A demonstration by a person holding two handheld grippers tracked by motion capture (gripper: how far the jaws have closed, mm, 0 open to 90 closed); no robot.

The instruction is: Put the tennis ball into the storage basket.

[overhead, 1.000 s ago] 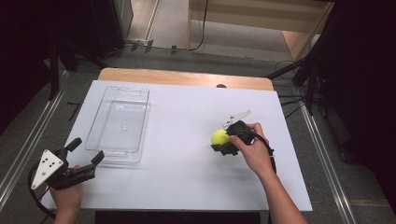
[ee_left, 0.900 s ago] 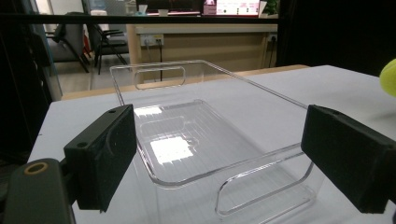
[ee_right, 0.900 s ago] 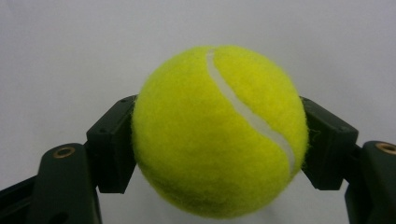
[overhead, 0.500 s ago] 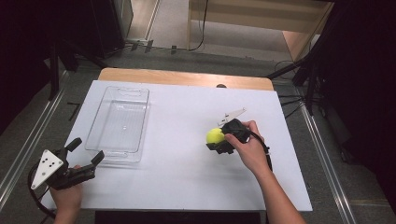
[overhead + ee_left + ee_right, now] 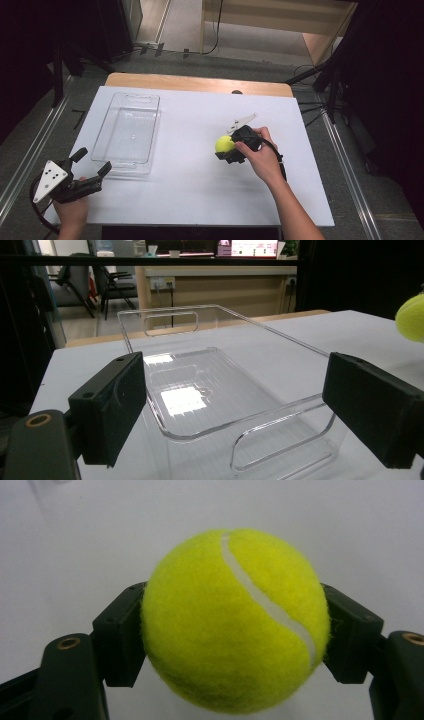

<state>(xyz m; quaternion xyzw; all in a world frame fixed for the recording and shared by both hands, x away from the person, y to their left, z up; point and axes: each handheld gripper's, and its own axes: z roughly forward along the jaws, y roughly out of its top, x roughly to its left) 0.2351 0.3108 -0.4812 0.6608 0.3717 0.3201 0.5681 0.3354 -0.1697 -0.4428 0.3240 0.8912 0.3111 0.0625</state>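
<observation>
- Tennis ball (image 5: 235, 622): clamped between the two jaws of the right gripper (image 5: 231, 150), which press on its opposite sides. In the high view the ball (image 5: 224, 144) sits over the white table (image 5: 195, 190), right of centre, well apart from the tray. Whether it is lifted clear of the surface cannot be told.
- Clear plastic tray (image 5: 126, 134): empty, on the left half of the table, and the likely destination for the ball.
- Left gripper (image 5: 90, 167): jaws wide, holding nothing, just beside the tray's near end; in its own view the tray's rim (image 5: 220, 430) lies between the jaws.
- Risk: the ball is round and fuzzy and is gripped across its widest part, so any slackening or a quick swing could let it roll out and off the table.
- Risk: the tray is light, so a low carry could catch its wall and shove it.
- Change: compared with the earlier frames, the ball and right gripper sit slightly further left, toward the tray. The left gripper is unchanged.
</observation>
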